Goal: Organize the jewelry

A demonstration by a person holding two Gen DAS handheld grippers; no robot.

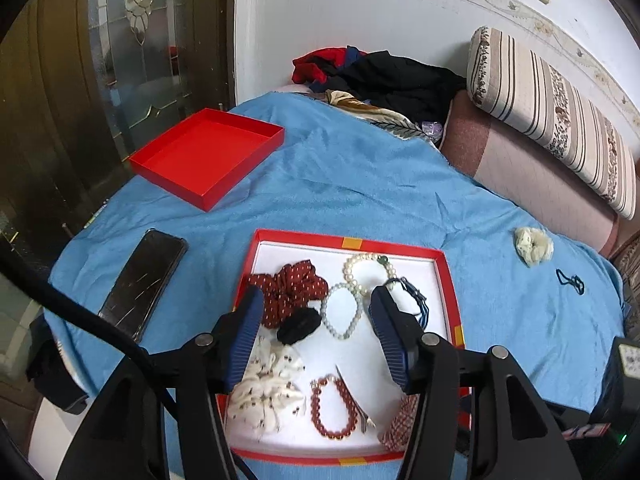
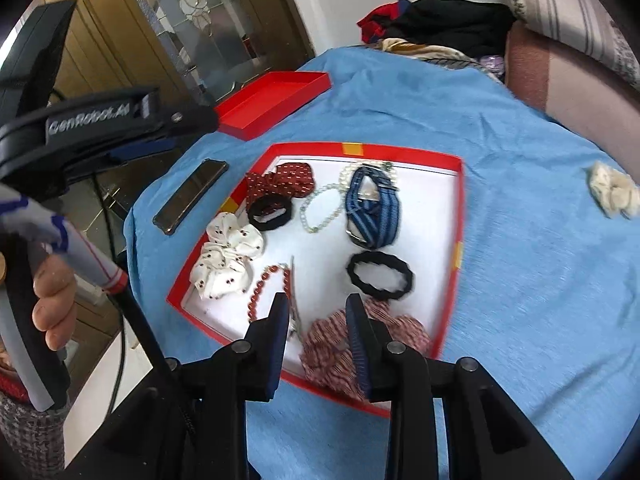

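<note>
The left gripper (image 1: 316,312) is reaching up from the bottom centre of its own wrist view, its two blue ribbed pads spread wide apart with nothing between them. In the right wrist view it is appearing again at the upper left (image 2: 120,128), seen side-on, with the person's left hand (image 2: 52,304) wrapping its grip at the left edge. The right gripper (image 2: 318,316) is rising from the bottom centre of its view, jaws parted, gripping nothing.
</note>
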